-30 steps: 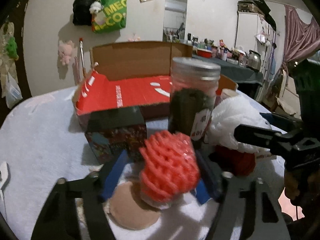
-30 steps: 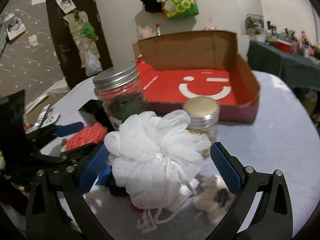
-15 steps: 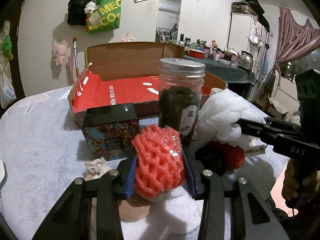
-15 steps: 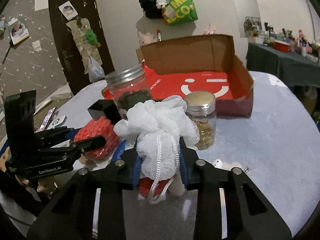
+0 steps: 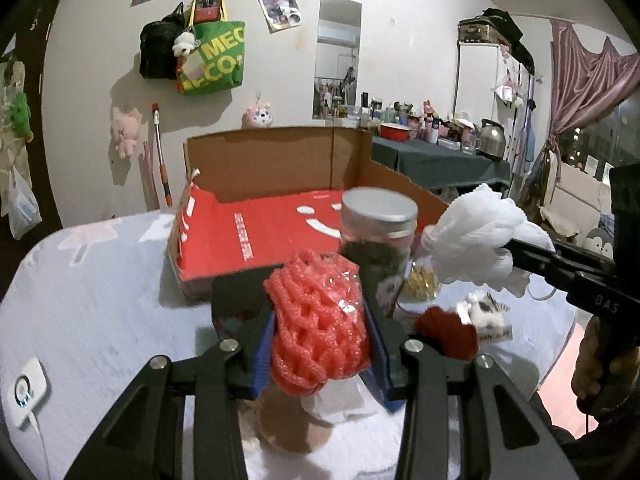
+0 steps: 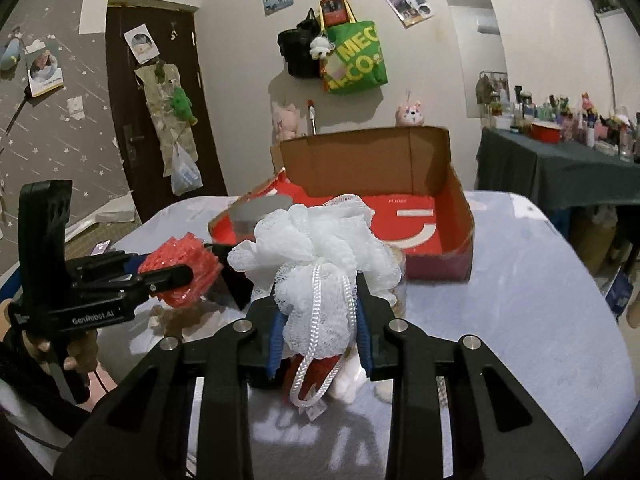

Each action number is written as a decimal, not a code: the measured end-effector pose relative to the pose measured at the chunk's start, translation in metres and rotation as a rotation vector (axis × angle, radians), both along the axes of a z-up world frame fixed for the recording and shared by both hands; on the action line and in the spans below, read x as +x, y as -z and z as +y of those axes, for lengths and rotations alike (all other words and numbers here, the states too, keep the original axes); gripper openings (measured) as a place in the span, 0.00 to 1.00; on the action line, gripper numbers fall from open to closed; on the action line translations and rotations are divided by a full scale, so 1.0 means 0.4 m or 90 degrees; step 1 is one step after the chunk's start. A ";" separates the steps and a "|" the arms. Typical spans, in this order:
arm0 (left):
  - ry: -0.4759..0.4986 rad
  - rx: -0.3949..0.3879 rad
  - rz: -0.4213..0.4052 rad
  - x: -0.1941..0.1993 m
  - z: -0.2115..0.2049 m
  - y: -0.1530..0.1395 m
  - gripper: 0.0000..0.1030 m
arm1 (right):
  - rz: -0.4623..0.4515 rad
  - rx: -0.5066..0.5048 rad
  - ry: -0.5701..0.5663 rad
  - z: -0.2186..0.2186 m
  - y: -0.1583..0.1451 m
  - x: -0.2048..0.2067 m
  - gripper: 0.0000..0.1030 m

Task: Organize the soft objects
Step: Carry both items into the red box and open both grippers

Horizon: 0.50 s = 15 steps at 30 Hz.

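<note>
Left wrist view: the left hand-held gripper (image 5: 320,344) is clenched on a red foam net (image 5: 318,320), which sits squeezed between the blue finger pads (image 5: 264,354) and is raised above the tabletop (image 5: 92,300). Directly behind it stands a glass jar with a silver lid (image 5: 378,236), and behind that an open cardboard box with a red floor (image 5: 264,216). A dark box (image 5: 240,292) shows just left of the net, partly hidden by it. To the right, a small jar of gold contents (image 5: 422,284), a red knitted item (image 5: 448,332) and a small white plush toy (image 5: 484,312) lie on the tabletop close together. The right hand-held gripper (image 5: 516,252) enters from the right edge, grasping a white mesh bath pouf (image 5: 476,240) held in the air beside the silver-lidded jar.

Right wrist view: the right hand-held gripper (image 6: 320,332) is clamped on the white mesh bath pouf (image 6: 316,256), whose cord loop (image 6: 314,376) hangs down between the fingers. The pouf is lifted off the tabletop (image 6: 520,320), in front of the open cardboard box (image 6: 400,208). The left hand-held gripper (image 6: 188,268) comes in from the left, gripping the red foam net (image 6: 182,268) at about the same height, near the pouf but apart from it. The silver jar lid (image 6: 262,206) is partly visible behind the pouf.
</note>
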<state>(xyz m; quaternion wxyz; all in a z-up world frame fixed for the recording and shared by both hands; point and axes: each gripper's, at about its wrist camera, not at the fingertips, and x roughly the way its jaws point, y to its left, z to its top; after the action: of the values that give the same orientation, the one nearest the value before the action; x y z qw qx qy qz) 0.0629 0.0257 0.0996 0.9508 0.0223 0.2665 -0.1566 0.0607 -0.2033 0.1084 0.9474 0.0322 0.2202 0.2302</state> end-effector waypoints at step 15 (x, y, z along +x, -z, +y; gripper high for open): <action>0.058 0.042 0.003 0.117 0.013 -0.093 0.41 | -0.036 -0.047 -0.026 -0.004 -0.116 0.106 0.27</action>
<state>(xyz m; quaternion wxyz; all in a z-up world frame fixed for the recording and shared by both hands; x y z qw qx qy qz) 0.1096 0.0310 0.1368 0.9409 0.0650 0.2721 -0.1906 0.1031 -0.2050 0.1546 0.9489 -0.0137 0.2023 0.2417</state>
